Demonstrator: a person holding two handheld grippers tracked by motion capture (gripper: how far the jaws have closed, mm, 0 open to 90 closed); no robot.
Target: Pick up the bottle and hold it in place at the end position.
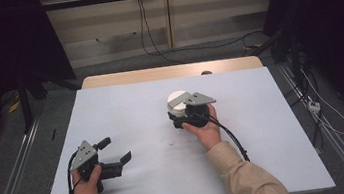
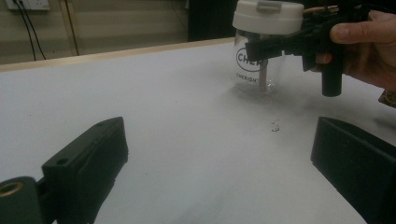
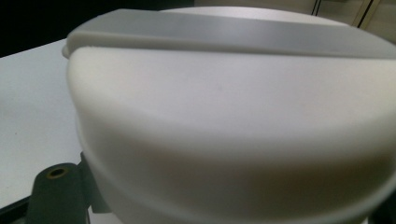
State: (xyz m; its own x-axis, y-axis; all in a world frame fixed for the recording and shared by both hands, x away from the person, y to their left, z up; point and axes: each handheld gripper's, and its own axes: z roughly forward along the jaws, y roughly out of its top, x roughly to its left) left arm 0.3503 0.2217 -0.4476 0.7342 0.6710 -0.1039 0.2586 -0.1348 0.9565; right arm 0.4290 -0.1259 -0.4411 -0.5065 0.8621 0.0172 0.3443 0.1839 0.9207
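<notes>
The left tool [image 1: 114, 150] rests low on the white desk [image 1: 126, 113] near its front left corner, held in the person's left hand [image 1: 86, 181]. Its jaws stand wide apart with nothing between them, released, and they point toward the middle of the desk. In the left gripper view a few dark specks [image 2: 275, 126] lie on the desk ahead of it.

Further right, near the middle of the desk, stands an upright clear jar [image 2: 256, 70] with a white lid [image 2: 268, 16]. The right tool [image 1: 179, 118], held in the right hand [image 1: 206, 129], is clenched on the jar just beneath the lid, one jaw across its printed front. In the right gripper view the lid [image 3: 233, 116] looms very close.
</notes>
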